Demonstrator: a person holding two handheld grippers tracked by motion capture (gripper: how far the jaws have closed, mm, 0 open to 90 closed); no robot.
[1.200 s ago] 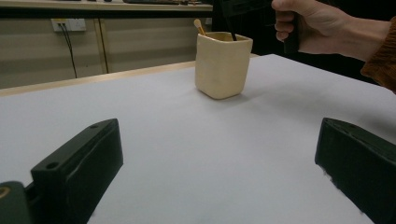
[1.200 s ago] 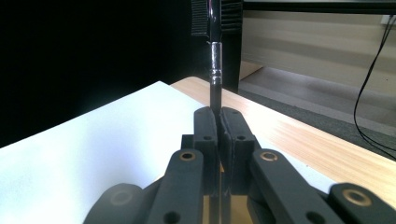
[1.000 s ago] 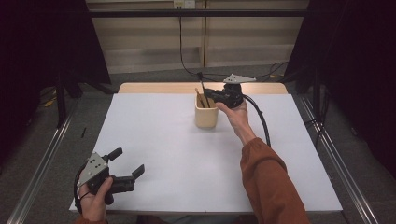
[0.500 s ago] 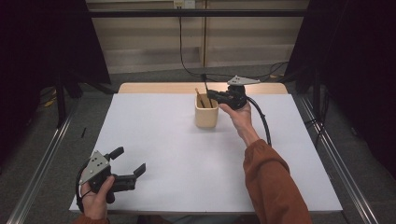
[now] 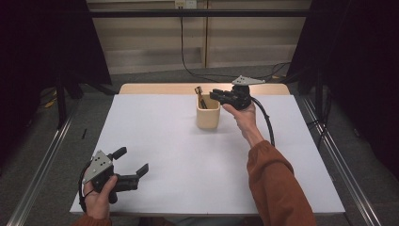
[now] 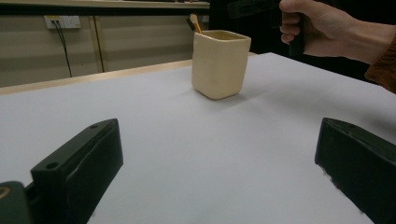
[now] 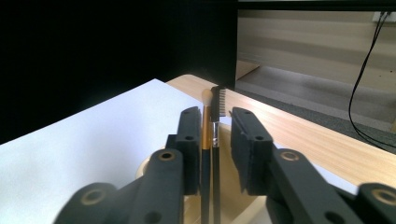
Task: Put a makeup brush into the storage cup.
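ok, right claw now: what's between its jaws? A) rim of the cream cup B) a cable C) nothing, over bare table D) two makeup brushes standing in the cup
D: in the right gripper view the right claw has a gold-ferruled brush and a comb-tipped brush between its jaws, both rising from the cream cup; full clamping can't be judged.

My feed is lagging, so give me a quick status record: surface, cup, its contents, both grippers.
surface: white table top
cup: cream cup, upright, far centre
contents: two brushes standing in it, gold-handled brush and comb-headed brush
right gripper: over the cup, jaws either side of both brushes, narrow gap, grip not certain
left gripper: near left corner, jaws wide open, holding nothing
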